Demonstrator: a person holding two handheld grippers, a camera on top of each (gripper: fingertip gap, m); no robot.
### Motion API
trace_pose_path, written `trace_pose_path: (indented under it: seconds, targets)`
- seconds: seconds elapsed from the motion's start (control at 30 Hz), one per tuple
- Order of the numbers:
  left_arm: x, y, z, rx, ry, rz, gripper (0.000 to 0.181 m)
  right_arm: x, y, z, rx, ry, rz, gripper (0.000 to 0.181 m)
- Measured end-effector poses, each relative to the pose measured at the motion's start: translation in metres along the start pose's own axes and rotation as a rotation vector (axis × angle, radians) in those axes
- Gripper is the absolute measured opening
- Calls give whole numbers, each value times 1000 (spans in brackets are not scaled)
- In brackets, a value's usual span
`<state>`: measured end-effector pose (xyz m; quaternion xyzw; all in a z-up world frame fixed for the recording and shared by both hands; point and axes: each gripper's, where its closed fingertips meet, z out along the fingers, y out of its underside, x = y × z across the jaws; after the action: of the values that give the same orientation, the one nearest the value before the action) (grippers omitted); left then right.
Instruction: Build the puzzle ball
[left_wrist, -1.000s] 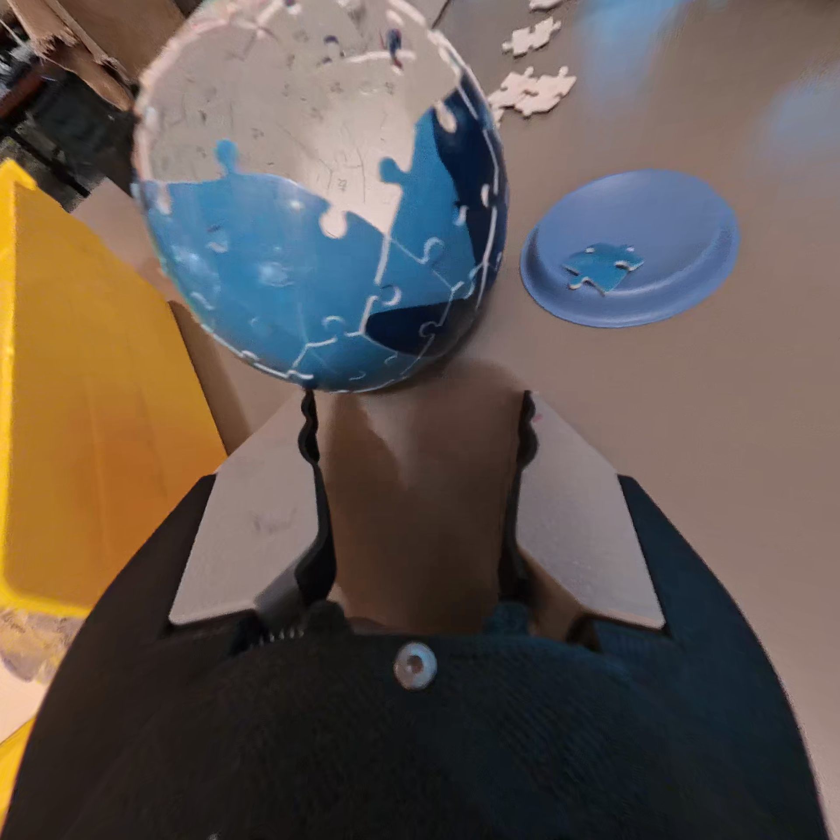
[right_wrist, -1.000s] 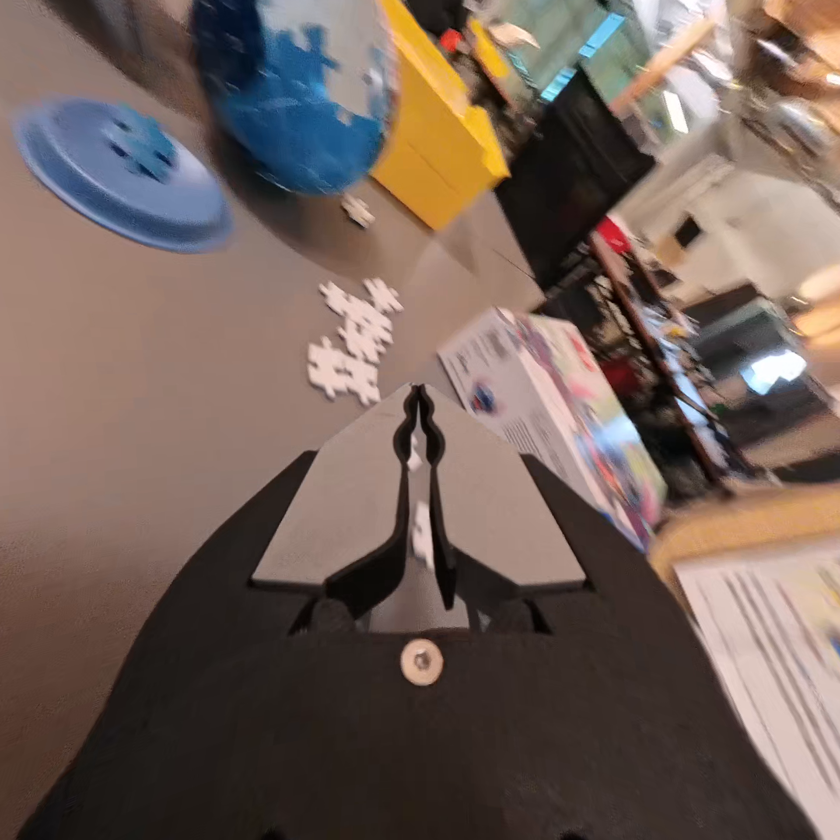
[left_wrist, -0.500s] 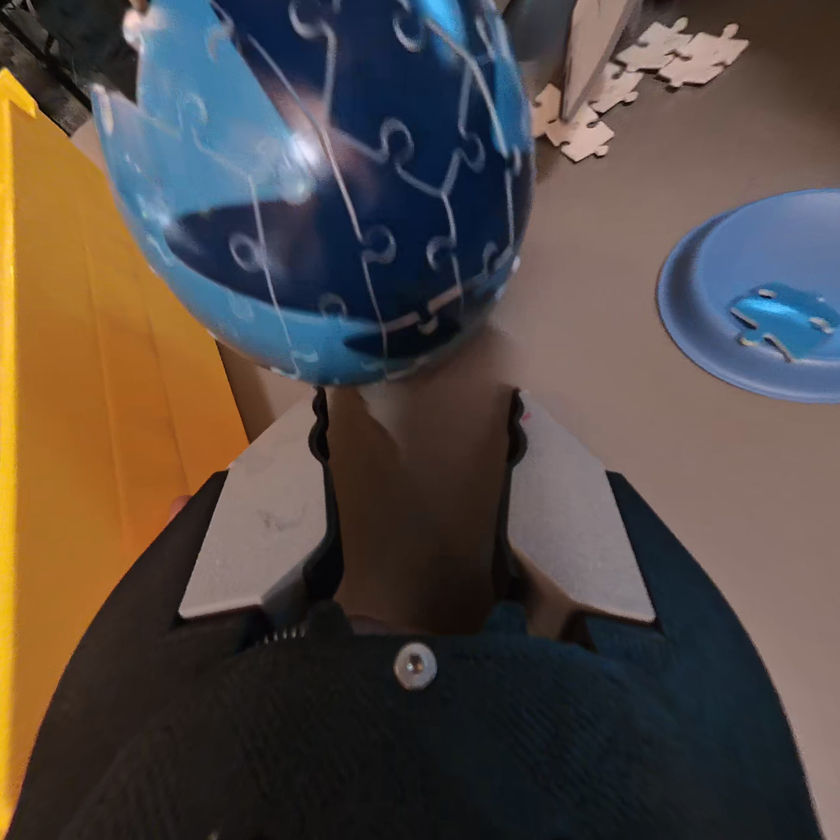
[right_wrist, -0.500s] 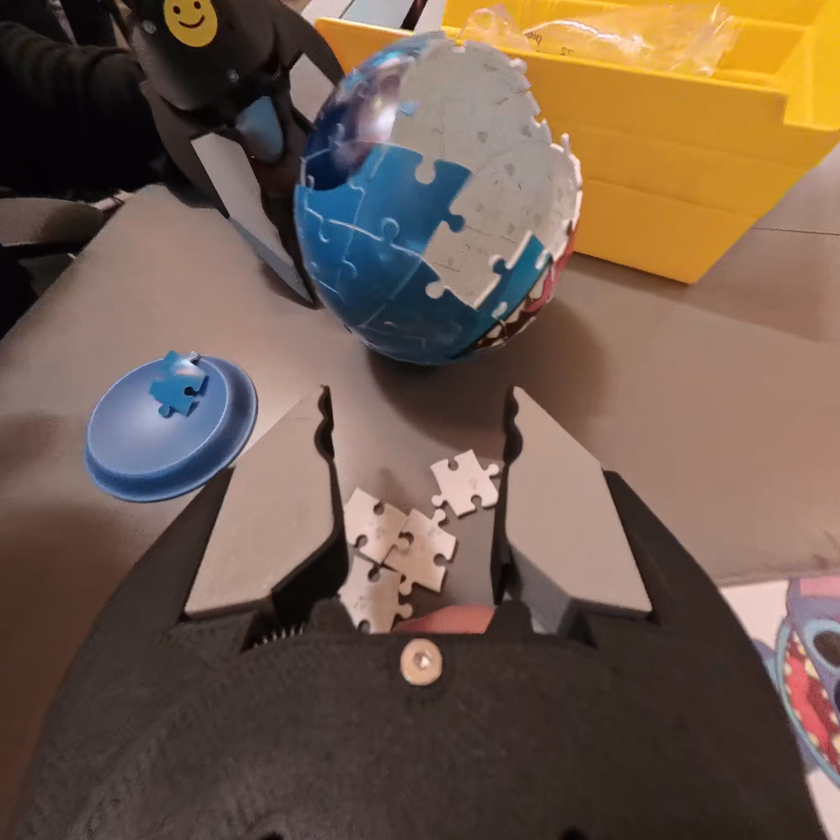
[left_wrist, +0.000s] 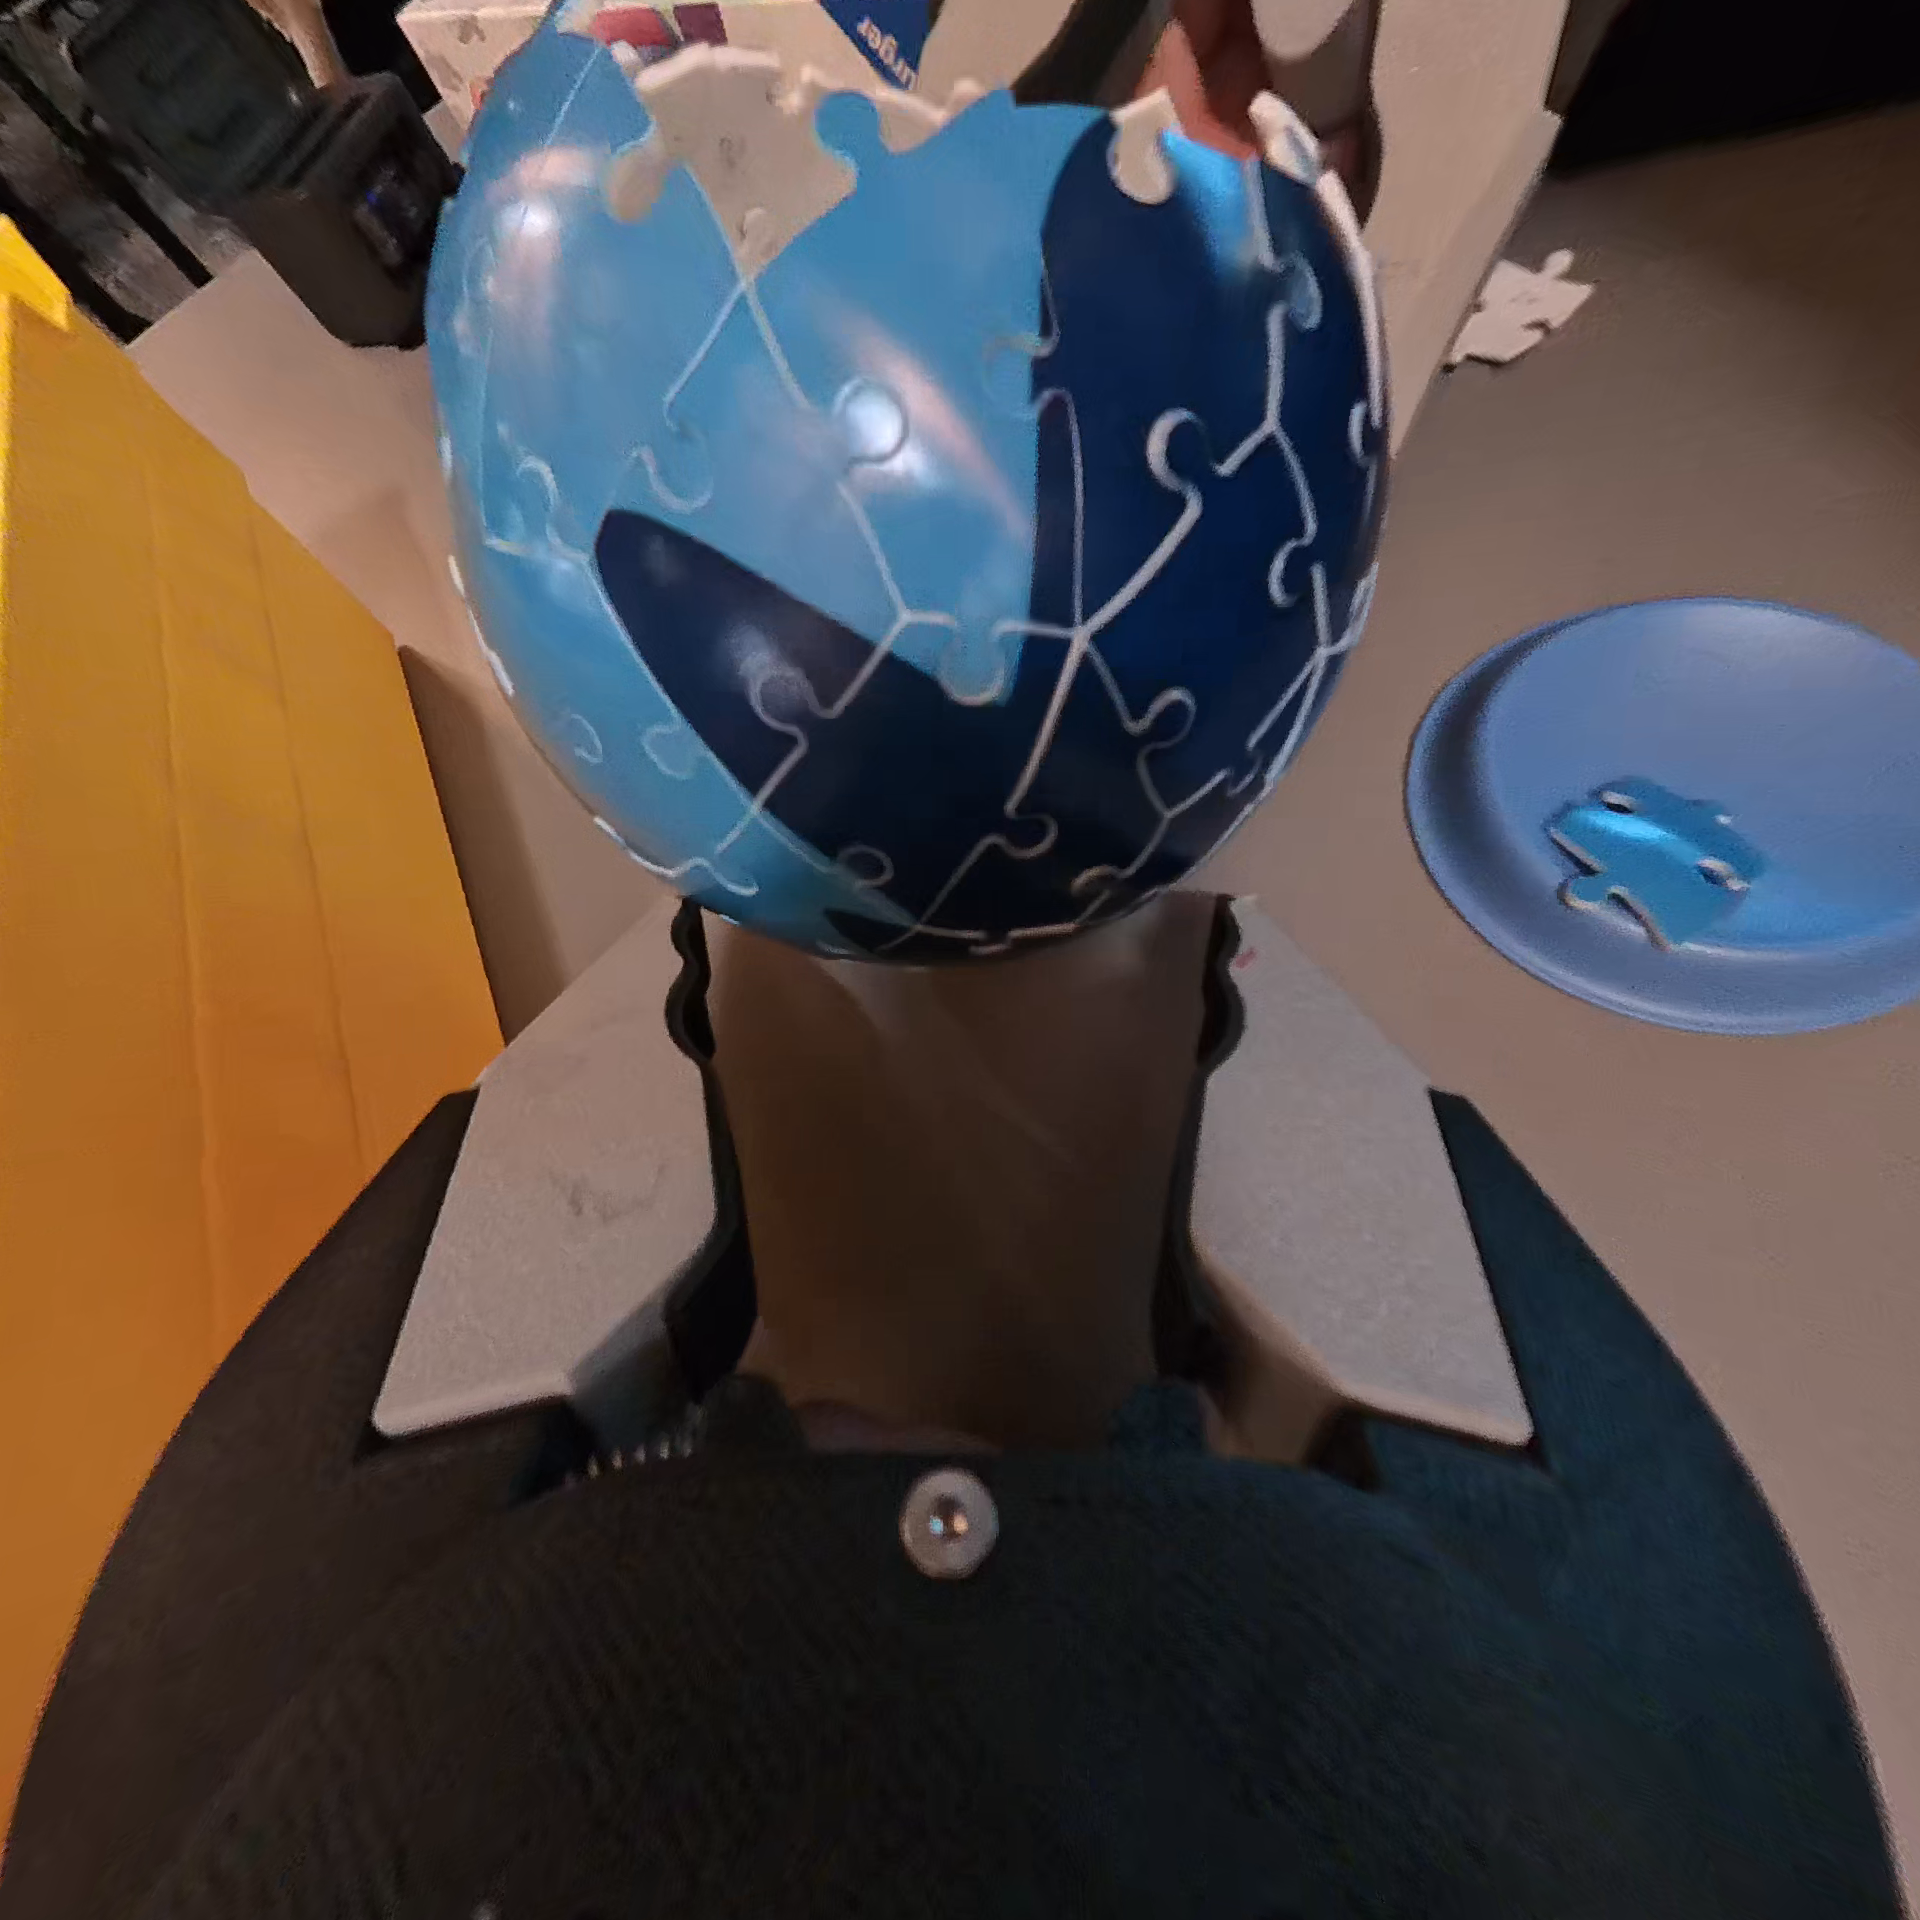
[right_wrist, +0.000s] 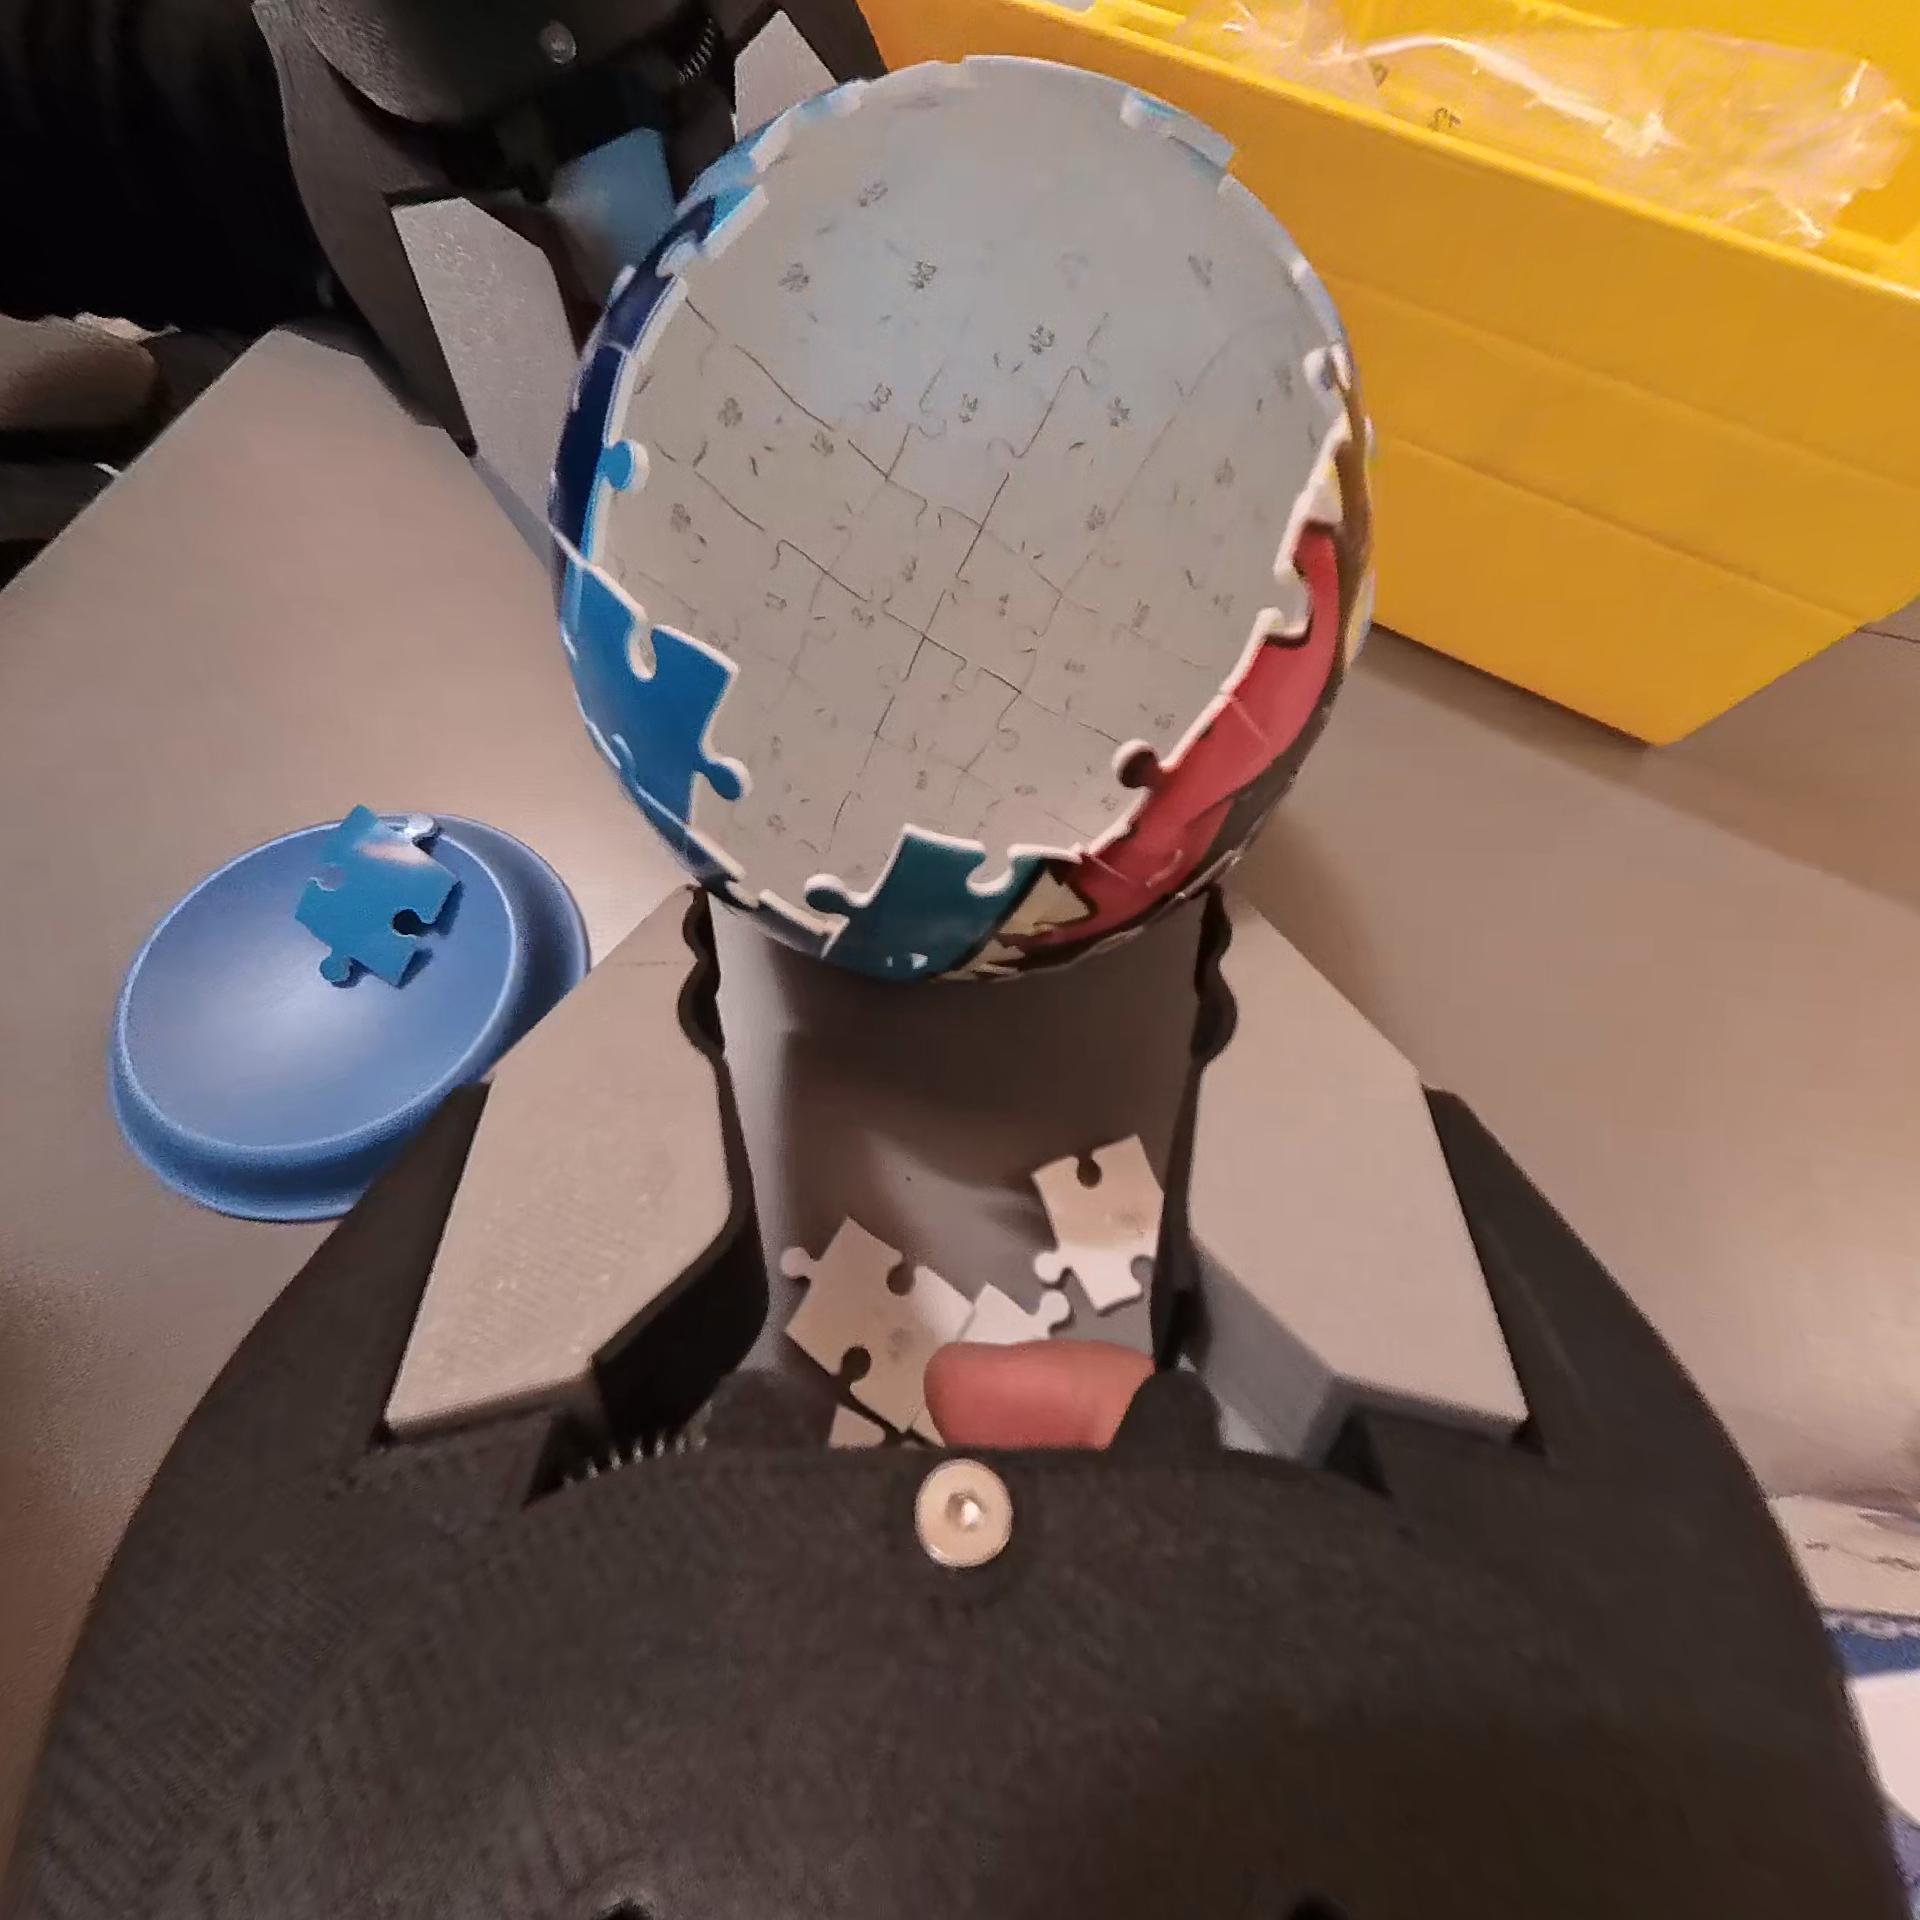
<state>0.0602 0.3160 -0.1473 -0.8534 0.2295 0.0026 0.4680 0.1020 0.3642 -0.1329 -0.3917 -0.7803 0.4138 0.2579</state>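
- The puzzle ball (left_wrist: 914, 520), a glossy half-built shell of curved blue interlocking pieces, sits on the matte grey table (left_wrist: 1662, 1195) at 12 o'clock from the left hand-held gripper (left_wrist: 951, 935).
- Its open side faces the right hand-held gripper (right_wrist: 951, 935), showing a dull grey inner surface (right_wrist: 935, 499) and a jagged rim of tabs, with red pieces at 4 o'clock.
- Both hand-held grippers have their flat grey fingers spread wide, holding nothing, tips close under the ball.
- A smooth round blue dish (right_wrist: 260, 1060) at 9 o'clock from the right gripper carries one blue piece (right_wrist: 376, 910).
- Flat pale loose pieces (right_wrist: 894, 1309) lie between the right fingers.
- A yellow plastic bin (right_wrist: 1621, 436) stands behind.
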Motion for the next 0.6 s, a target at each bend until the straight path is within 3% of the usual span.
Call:
trace_pose_path:
  seconds: [0.4, 0.6]
  targets:
    - [20, 37, -59, -44, -198, 7, 93, -48, -30, 36, -8, -47, -170, 91]
    - [24, 46, -69, -57, -235, 49, 89, -59, -37, 42, -11, -62, -247, 91]
